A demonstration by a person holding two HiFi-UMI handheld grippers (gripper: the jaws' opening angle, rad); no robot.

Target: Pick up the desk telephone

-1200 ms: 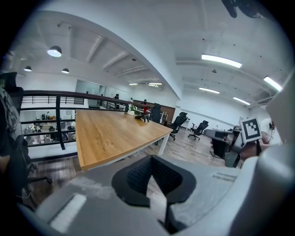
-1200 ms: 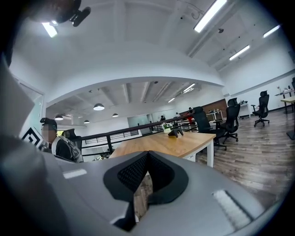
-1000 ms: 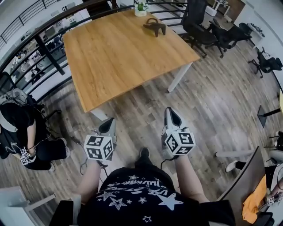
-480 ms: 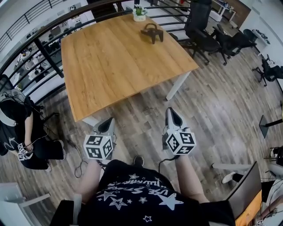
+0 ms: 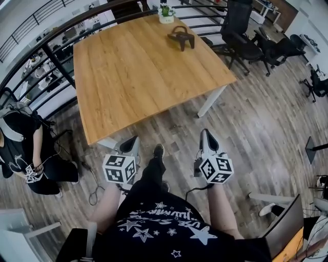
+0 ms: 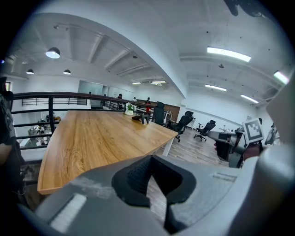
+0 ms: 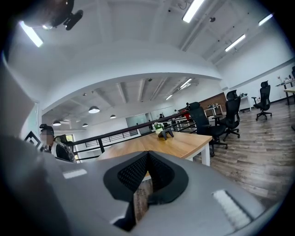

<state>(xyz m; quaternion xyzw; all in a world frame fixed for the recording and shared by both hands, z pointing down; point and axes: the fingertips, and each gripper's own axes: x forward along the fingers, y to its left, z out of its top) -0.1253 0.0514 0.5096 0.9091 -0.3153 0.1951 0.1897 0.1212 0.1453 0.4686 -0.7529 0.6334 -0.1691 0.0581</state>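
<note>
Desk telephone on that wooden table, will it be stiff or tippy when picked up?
The desk telephone looks like dark moulded plastic, so probably rigid and fairly light. Its raised, arched shape may let it tip if grabbed off-centre. Any cord is too small to see.

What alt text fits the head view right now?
Seen from above, a person holds the left gripper and right gripper, both shut and empty, over a wood floor short of a wooden table. A dark desk telephone sits near the table's far edge, a small potted plant behind it; office chairs stand at the right.
</note>
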